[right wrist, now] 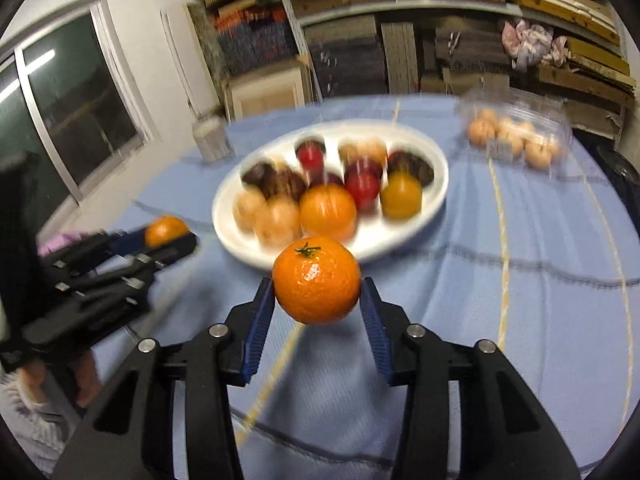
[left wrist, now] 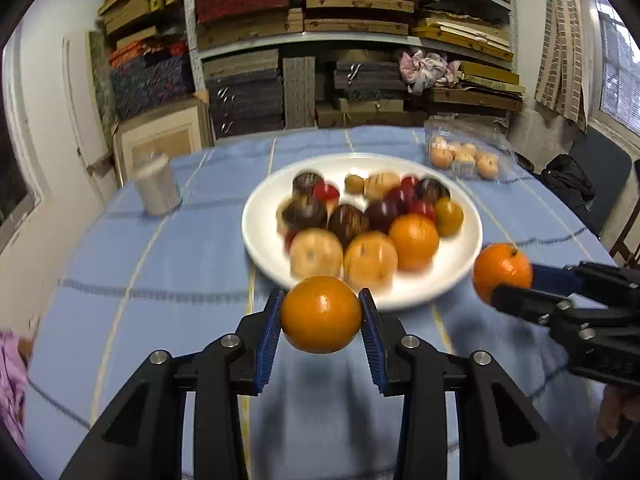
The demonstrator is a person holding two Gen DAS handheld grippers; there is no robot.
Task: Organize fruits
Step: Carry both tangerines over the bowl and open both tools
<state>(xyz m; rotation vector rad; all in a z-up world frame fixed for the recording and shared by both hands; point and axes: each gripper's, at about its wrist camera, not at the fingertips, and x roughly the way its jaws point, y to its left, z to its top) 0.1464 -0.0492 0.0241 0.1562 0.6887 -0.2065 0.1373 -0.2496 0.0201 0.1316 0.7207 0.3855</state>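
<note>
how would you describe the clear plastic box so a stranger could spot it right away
Start at the white plate heaped with fruit in the middle of the blue tablecloth. Look past its far right side, near the table edge by the shelves: the clear plastic box sits there. It alone is see-through, holding several small pale orange fruits.

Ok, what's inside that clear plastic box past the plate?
The clear plastic box holds several small pale-orange fruits. Blur and the lid's glare hide the exact count and anything beneath them.

Both wrist cameras look forward and down, close over the table, sharing the white plate (left wrist: 256, 240).
</note>
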